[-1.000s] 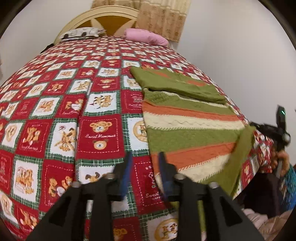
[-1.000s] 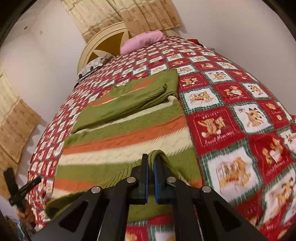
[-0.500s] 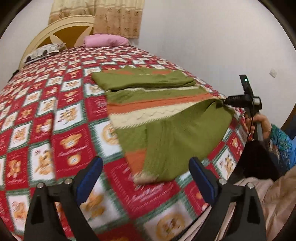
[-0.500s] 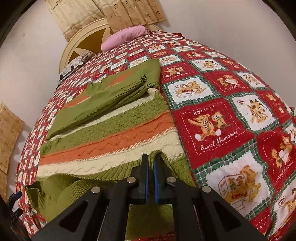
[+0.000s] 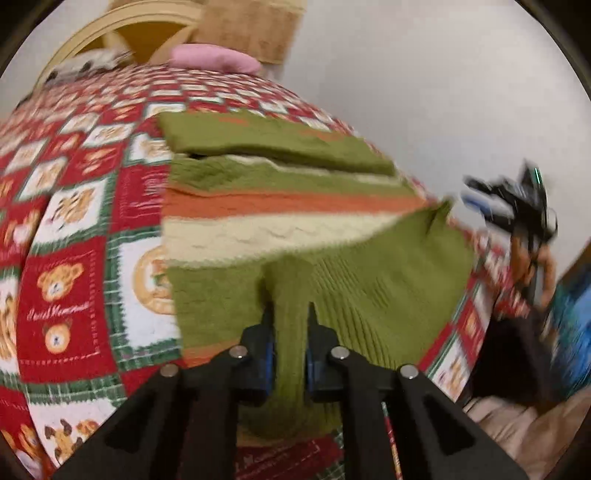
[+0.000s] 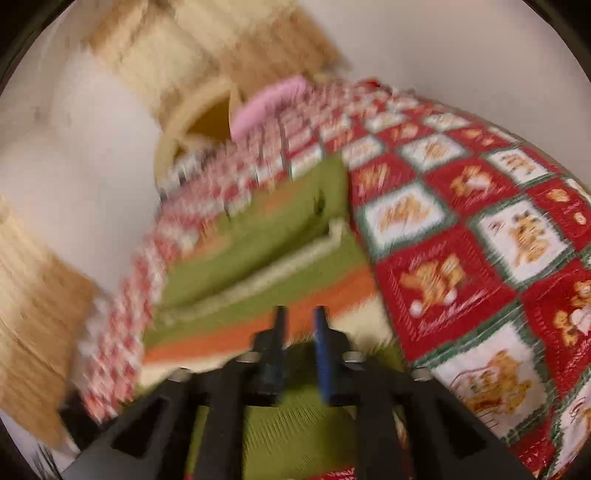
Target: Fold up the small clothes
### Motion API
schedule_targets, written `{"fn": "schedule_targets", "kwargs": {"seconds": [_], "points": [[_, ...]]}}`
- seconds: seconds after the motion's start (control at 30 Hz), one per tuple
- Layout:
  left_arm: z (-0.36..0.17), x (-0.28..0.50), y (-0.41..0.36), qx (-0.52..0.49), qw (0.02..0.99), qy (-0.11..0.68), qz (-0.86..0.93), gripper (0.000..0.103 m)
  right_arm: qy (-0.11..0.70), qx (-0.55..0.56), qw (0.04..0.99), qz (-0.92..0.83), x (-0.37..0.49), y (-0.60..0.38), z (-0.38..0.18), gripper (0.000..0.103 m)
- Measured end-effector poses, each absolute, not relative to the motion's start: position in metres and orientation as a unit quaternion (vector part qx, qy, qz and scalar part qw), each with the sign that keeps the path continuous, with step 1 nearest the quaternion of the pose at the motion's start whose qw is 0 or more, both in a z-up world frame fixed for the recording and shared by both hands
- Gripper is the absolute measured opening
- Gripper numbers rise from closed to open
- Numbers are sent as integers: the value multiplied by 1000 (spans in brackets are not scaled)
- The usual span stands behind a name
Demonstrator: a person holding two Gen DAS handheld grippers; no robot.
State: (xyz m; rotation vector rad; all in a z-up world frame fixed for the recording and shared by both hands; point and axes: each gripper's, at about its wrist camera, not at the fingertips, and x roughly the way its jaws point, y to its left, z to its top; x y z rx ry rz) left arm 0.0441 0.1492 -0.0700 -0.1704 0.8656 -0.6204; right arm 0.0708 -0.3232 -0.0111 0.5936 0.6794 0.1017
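Left claw (image 5: 290,328) now closed on striped sweater (image 5: 280,206) — green sleeve bunched

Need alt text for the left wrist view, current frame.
The left gripper pinches a green fold of a striped green, orange and cream sweater lying on a red teddy-bear quilt. The right gripper shows blurred at right.

A bear-patterned red quilt (image 5: 55,258) covers the bed beneath beige curtains (image 5: 247,26).
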Motion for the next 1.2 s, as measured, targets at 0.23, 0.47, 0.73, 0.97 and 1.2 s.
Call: {"fn": "schedule_targets", "kwargs": {"seconds": [0.23,0.47,0.73,0.97,1.2], "points": [[-78,43,151,-81,855,425,-285,18,321,206,924,19,39,-329,0,63],[-70,37,140,-68,844,421,-325,76,387,11,919,78,46,-262,-26,63],[-75,35,129,-34,864,400,-304,75,415,-98,899,100,65,-238,-67,63],[-72,50,144,-83,861,414,-283,11,433,-74,893,101,68,-236,-53,9],[-70,83,182,-156,870,410,-223,11,388,128,909,83,75,-287,-34,9]]}}
